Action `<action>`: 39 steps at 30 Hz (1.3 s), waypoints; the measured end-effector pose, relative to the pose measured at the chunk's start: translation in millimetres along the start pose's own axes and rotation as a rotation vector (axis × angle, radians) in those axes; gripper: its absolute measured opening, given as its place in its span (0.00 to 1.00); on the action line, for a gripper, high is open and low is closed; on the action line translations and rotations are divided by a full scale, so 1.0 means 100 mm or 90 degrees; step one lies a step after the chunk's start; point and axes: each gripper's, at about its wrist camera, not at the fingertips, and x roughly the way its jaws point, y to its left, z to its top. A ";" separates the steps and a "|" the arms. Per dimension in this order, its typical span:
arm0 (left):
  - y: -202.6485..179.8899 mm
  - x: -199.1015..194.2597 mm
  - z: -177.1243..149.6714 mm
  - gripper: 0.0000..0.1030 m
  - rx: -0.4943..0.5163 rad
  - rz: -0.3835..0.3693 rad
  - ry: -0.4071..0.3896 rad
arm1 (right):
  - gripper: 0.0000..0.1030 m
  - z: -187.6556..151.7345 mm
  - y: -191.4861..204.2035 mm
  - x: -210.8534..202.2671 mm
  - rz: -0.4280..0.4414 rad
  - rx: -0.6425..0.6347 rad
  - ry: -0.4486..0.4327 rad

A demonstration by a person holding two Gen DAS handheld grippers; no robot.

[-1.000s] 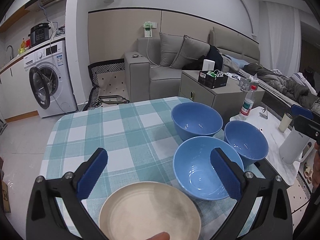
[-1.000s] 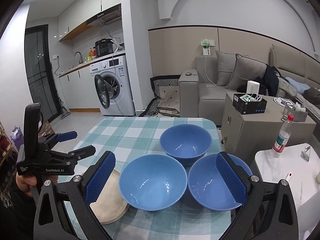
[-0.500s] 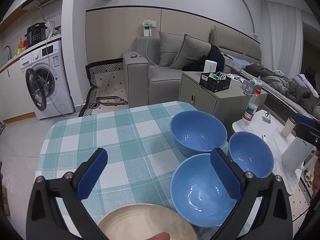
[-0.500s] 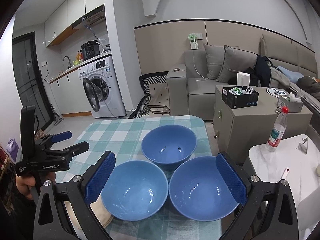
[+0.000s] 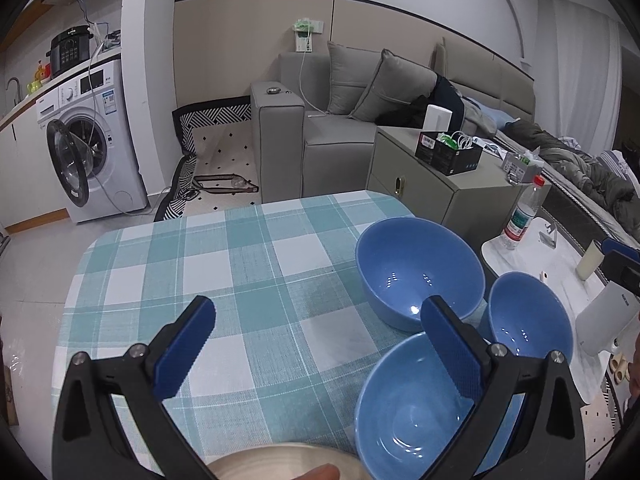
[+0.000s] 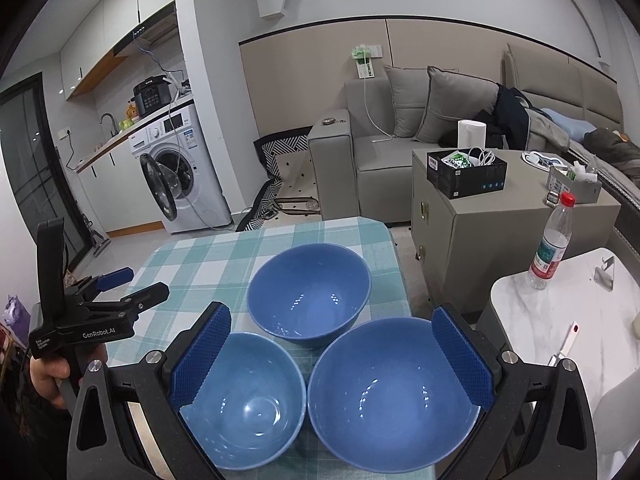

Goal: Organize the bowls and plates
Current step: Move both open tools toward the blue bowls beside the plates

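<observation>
Your left gripper (image 5: 316, 344) hangs above the checked tablecloth (image 5: 248, 280) with its blue pads spread wide and nothing between them. Your right gripper (image 6: 332, 352) is likewise wide apart and empty, poised over the near-right bowl (image 6: 394, 396).

Three blue bowls stand clustered at the right end of the table. From your right wrist view you see all three whole: the far bowl (image 6: 308, 288) behind, the near-left bowl (image 6: 248, 400) and the near-right bowl in front. The two front ones sit just beside each other, and whether their rims touch cannot be told. All three stand upright and empty.

Your left wrist view gives the same three from the other side: the far bowl (image 5: 418, 272), the near-left bowl (image 5: 412, 412) partly behind your right-hand pad, and the near-right bowl (image 5: 528, 316) at the table's edge. Only this view shows the cream plate (image 5: 272, 460), cut off by the bottom edge, with a fingertip (image 5: 320, 470) over its rim. The right wrist view shows only a pale sliver at the lower left, behind the gripper frame, which may be that plate; you cannot confirm it there.

Only the right wrist view shows your left gripper from outside (image 6: 116, 292), with your hand (image 6: 52, 376) around its handle, held left of the bowls. The water bottle (image 6: 550, 244) stands on the white side table (image 6: 560, 320), well apart from the bowls.
</observation>
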 end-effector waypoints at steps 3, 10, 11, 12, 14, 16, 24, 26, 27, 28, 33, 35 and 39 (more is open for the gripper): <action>0.01 0.11 0.03 1.00 -0.001 0.003 0.011 | 0.99 0.04 -0.04 0.11 -0.005 0.001 0.009; 0.01 0.32 0.08 1.00 -0.009 0.003 0.031 | 0.99 0.10 -0.13 0.35 -0.015 0.011 0.030; 0.01 0.35 0.08 1.00 -0.007 0.003 0.033 | 0.99 0.10 -0.14 0.38 -0.016 0.012 0.034; 0.00 0.38 0.09 1.00 -0.005 0.003 0.036 | 0.99 0.10 -0.15 0.41 -0.018 0.013 0.037; -0.01 0.43 0.10 1.00 -0.002 0.005 0.041 | 0.99 0.11 -0.17 0.48 -0.019 0.016 0.044; -0.02 0.50 0.12 1.00 -0.001 0.005 0.048 | 0.99 0.12 -0.19 0.56 -0.023 0.019 0.052; -0.04 0.77 0.13 1.00 0.004 0.005 0.081 | 0.99 0.16 -0.28 0.88 -0.030 0.031 0.081; -0.04 0.82 0.14 1.00 0.001 0.005 0.087 | 0.99 0.17 -0.29 0.95 -0.033 0.031 0.086; -0.04 0.85 0.15 1.00 -0.001 0.004 0.090 | 0.99 0.17 -0.30 0.99 -0.034 0.031 0.089; -0.03 0.88 0.15 1.00 -0.002 0.003 0.093 | 0.99 0.18 -0.31 1.02 -0.034 0.032 0.092; -0.03 0.97 0.17 1.00 -0.004 0.000 0.105 | 0.99 0.18 -0.35 1.16 -0.036 0.039 0.106; -0.04 1.01 0.18 1.00 -0.002 0.001 0.110 | 0.99 0.18 -0.36 1.20 -0.040 0.039 0.110; -0.06 1.09 0.20 1.00 0.002 -0.005 0.116 | 0.99 0.18 -0.41 1.34 -0.043 0.048 0.125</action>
